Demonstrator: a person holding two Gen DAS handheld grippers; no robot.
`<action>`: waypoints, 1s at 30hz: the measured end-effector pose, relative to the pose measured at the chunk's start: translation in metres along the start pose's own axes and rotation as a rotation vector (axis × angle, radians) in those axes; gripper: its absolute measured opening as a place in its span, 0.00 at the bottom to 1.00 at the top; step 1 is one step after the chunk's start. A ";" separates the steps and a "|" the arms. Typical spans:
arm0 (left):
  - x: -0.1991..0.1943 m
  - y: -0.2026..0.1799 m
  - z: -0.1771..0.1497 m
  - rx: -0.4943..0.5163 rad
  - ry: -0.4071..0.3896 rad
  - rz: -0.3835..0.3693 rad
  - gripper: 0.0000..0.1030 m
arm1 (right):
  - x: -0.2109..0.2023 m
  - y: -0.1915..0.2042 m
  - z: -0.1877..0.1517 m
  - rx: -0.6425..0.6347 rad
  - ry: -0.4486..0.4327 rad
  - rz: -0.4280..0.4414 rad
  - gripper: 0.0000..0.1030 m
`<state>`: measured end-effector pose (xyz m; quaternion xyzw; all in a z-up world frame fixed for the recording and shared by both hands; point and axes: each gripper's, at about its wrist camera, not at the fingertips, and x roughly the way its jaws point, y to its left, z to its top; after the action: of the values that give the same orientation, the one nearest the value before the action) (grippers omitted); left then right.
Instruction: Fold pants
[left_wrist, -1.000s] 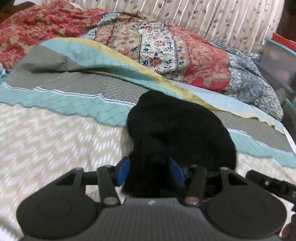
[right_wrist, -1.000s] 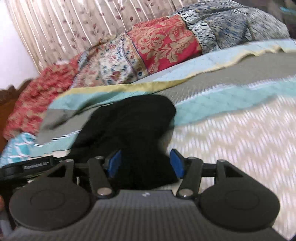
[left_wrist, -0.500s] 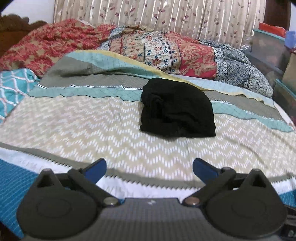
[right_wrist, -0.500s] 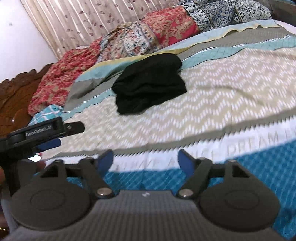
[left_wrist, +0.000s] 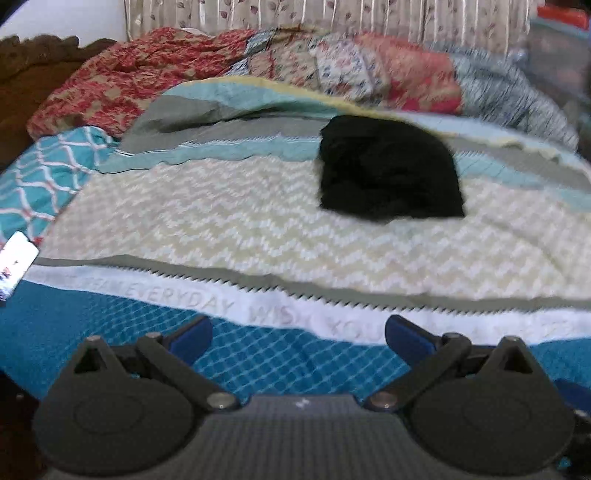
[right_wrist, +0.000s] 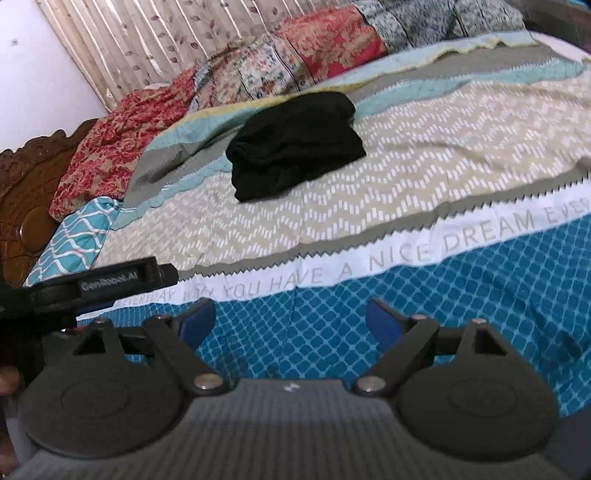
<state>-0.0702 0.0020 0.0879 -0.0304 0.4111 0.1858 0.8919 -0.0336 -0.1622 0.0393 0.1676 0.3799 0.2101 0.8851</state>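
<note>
Pants (left_wrist: 388, 168) sit folded, upper-right of frame; left gripper (left_wrist: 297, 334) and right gripper (right_wrist: 291, 321) wide, empty. Fold looks done, nothing left to grab.

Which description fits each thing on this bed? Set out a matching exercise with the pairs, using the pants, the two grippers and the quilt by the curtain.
Things:
1. pants
2. left gripper
3. right gripper
4. patchwork quilt

Descriptions:
a. floral, bunched beside the curtain
b. black folded bundle on the zigzag band
c. open; its own view shows a phone at the left edge
d. open; its own view shows the other gripper

Pairs: 1-b, 2-c, 3-d, 4-a
</note>
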 end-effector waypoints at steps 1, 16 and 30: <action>0.004 -0.004 -0.001 0.025 0.032 0.016 1.00 | 0.002 -0.001 -0.001 0.011 0.012 -0.006 0.88; 0.033 -0.018 -0.002 0.113 0.132 0.113 1.00 | 0.029 -0.006 -0.009 0.095 0.103 -0.067 0.88; 0.028 -0.006 0.008 0.071 0.074 0.157 1.00 | 0.023 0.012 -0.007 -0.011 0.053 -0.084 0.88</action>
<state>-0.0461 0.0070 0.0715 0.0268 0.4511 0.2393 0.8594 -0.0271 -0.1391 0.0267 0.1411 0.4087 0.1790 0.8838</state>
